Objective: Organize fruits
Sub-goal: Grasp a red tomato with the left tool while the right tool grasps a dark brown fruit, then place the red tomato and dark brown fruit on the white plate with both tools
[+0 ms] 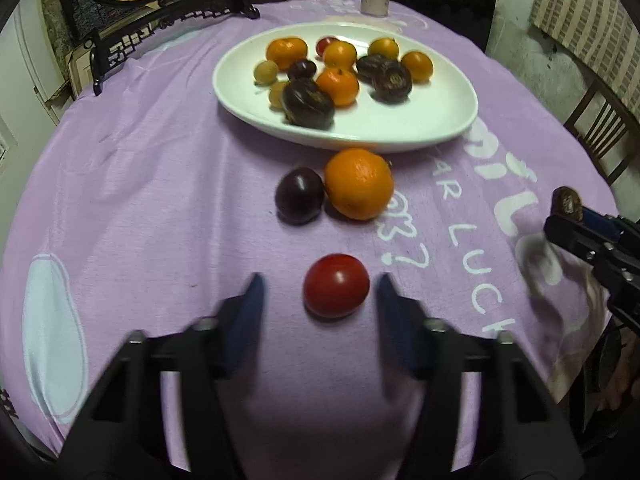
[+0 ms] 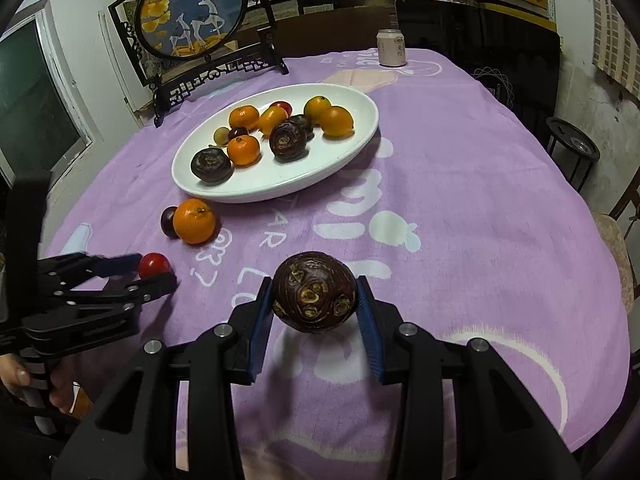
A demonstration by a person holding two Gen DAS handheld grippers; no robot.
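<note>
Nearest to us, our right gripper (image 2: 315,300) is clamped on a dark brown water chestnut (image 2: 314,293), the blue pads pressing its two sides and the fruit lifted clear of the purple tablecloth (image 2: 480,208), with a shadow beneath it. We judge it hard, light and a little glossy, so a grip across its widest girth, as now, should keep it from squirting out.

To the left, our left gripper (image 1: 320,292) straddles a red cherry tomato (image 1: 336,285) that lies on the cloth. Its fingers (image 1: 250,300) stand fairly narrow, with a gap showing on each side of the tomato in the left wrist view, so we read them as not yet pressing. The tomato looks smooth, round and soft-skinned: we would take it across the middle with gentle pressure, since it could roll away or bruise.

Further on, a dark plum (image 1: 299,196) and a mandarin (image 1: 359,184) lie touching each other on the cloth, just in front of the white oval plate (image 1: 440,120).

That plate already holds mandarins, kumquats, water chestnuts and smaller fruits. Beyond it stand a drinks can (image 2: 392,48) and a framed deer screen (image 2: 191,20).
</note>
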